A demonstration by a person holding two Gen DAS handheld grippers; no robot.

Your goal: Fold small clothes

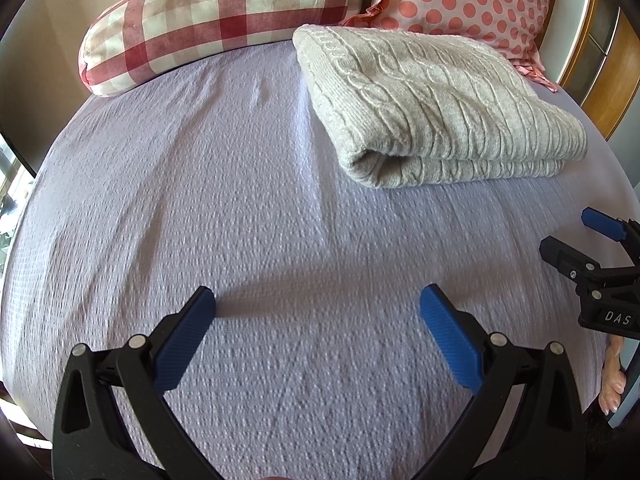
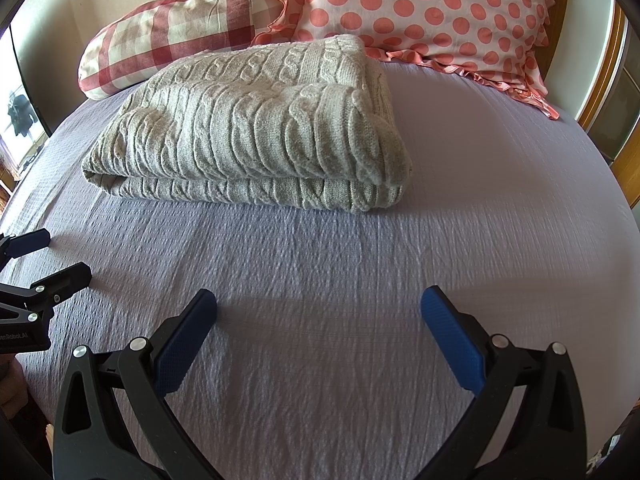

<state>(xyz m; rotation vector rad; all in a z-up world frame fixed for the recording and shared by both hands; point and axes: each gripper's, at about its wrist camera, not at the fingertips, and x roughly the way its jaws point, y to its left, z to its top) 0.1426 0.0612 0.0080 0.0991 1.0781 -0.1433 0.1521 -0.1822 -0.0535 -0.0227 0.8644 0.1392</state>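
Right wrist: folded sweater [image 2: 256, 128] on bed [image 2: 480, 168]

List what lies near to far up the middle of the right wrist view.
right hand-held gripper → bare lilac bedsheet → folded grey cable-knit sweater → polka-dot pillow

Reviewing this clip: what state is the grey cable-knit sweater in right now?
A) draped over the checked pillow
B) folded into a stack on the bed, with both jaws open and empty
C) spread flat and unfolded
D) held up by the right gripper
B: the sweater lies folded in layers on the bed sheet, while the left gripper and right gripper hang open and empty in front of it.
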